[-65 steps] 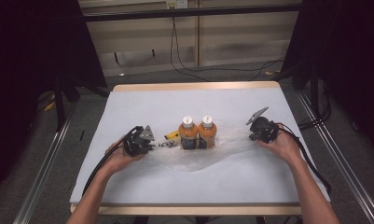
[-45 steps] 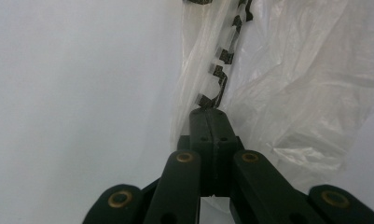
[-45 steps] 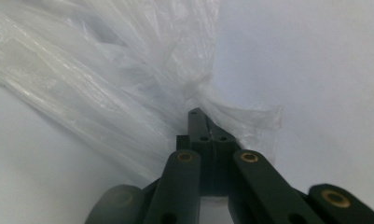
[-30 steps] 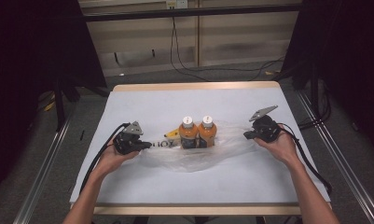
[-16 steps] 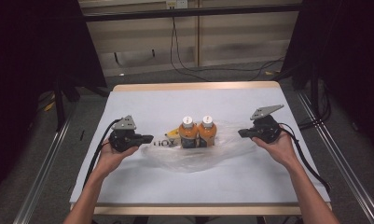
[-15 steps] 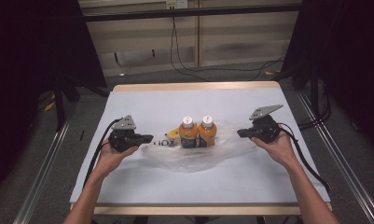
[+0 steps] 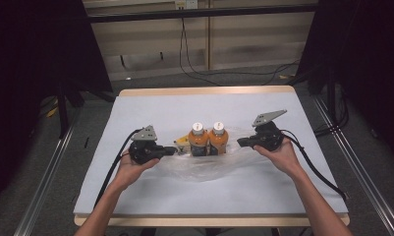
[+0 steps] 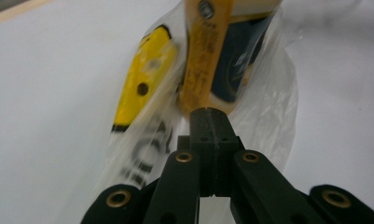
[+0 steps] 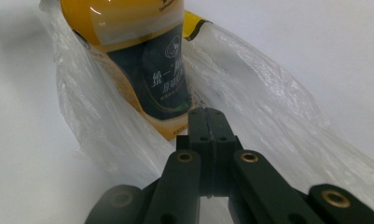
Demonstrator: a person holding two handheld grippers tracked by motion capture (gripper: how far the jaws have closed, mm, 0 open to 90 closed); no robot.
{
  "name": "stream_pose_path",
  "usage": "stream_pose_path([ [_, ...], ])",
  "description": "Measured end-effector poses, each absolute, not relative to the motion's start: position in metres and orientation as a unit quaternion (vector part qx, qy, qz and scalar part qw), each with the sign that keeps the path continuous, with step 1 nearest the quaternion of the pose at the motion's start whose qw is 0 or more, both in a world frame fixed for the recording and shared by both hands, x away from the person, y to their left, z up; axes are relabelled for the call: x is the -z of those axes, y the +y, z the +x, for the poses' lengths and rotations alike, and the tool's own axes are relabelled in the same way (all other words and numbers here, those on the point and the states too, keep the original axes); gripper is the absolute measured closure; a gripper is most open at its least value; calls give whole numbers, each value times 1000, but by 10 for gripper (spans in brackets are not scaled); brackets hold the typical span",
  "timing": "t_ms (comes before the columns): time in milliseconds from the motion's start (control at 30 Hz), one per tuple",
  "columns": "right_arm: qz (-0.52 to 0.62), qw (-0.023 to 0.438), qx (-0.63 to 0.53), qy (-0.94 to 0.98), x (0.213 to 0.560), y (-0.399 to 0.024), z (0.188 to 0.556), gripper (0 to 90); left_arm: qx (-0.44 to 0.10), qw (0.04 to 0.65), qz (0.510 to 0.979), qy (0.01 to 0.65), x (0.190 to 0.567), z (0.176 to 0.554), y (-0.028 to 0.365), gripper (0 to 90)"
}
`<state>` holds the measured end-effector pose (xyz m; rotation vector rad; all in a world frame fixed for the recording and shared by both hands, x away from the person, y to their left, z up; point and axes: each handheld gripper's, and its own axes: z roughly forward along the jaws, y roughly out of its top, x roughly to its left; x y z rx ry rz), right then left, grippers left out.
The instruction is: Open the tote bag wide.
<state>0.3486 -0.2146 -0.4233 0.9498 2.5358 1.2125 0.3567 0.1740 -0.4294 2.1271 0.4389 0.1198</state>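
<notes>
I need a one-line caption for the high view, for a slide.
Two hand-held grippers, left and right, both shut, pull a clear plastic bag apart around two orange bottles standing on a white table.

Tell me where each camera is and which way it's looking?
High view: sits above the person's side of the table, looking forward and down; both forearms, the left claw and right claw show.
Left gripper view: rides on the left claw, looking along its closed jaws at the clear plastic bag.
Right gripper view: rides on the right claw, looking along its closed jaws at an orange bottle in the bag.
Shared: all show the bag and bottles.
</notes>
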Motion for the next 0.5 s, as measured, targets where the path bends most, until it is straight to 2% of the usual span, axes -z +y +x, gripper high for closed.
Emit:
stream_pose_path([
  [500, 290, 80, -397, 867, 421, -184, 373, 900, -32, 478, 868, 133, 427, 346, 116, 900],
])
